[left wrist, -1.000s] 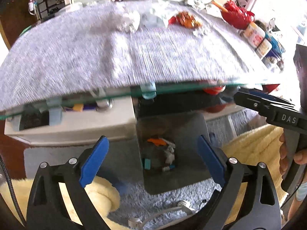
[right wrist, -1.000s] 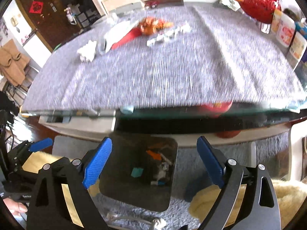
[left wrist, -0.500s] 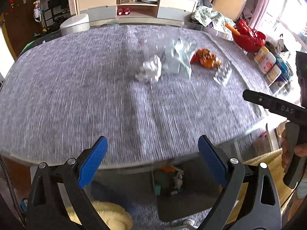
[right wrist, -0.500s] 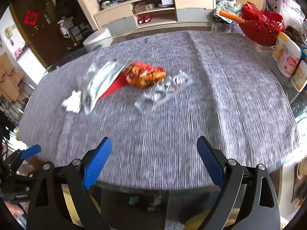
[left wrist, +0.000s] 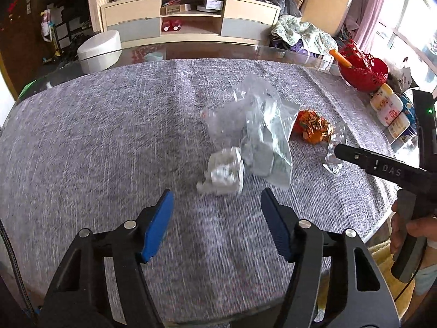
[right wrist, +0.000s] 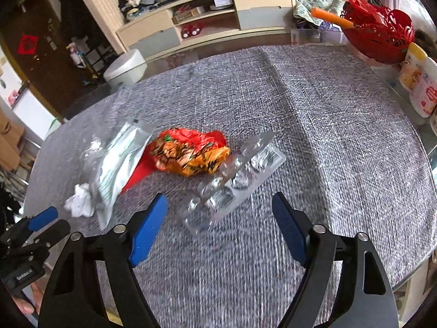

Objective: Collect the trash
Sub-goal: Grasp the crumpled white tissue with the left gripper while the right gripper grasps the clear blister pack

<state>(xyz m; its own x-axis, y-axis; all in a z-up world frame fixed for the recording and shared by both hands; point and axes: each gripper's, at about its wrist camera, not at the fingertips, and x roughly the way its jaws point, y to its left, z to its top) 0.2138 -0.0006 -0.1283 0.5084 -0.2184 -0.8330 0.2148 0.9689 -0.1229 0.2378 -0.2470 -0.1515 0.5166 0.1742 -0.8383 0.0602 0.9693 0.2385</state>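
Note:
Trash lies on the grey tablecloth [left wrist: 109,142]. A crumpled white tissue [left wrist: 222,172] sits just ahead of my open, empty left gripper [left wrist: 215,213]. Behind it are clear and silver plastic bags [left wrist: 259,125] and an orange-red snack wrapper [left wrist: 312,127]. In the right wrist view, a clear plastic blister tray [right wrist: 235,180] lies just ahead of my open, empty right gripper [right wrist: 220,221], with the snack wrapper [right wrist: 188,155], silver bag [right wrist: 117,164] and tissue [right wrist: 80,201] to its left. The right gripper's finger also shows in the left wrist view [left wrist: 382,168].
A red basket [right wrist: 379,35] with an orange stick and white bottles [right wrist: 420,84] stand at the table's right edge. A TV cabinet [left wrist: 191,19] and a white round stool [left wrist: 99,52] are beyond the table.
Both grippers rose from below the table edge, where a bin with trash showed, to above the tabletop and moved in toward the trash. Both stayed open.

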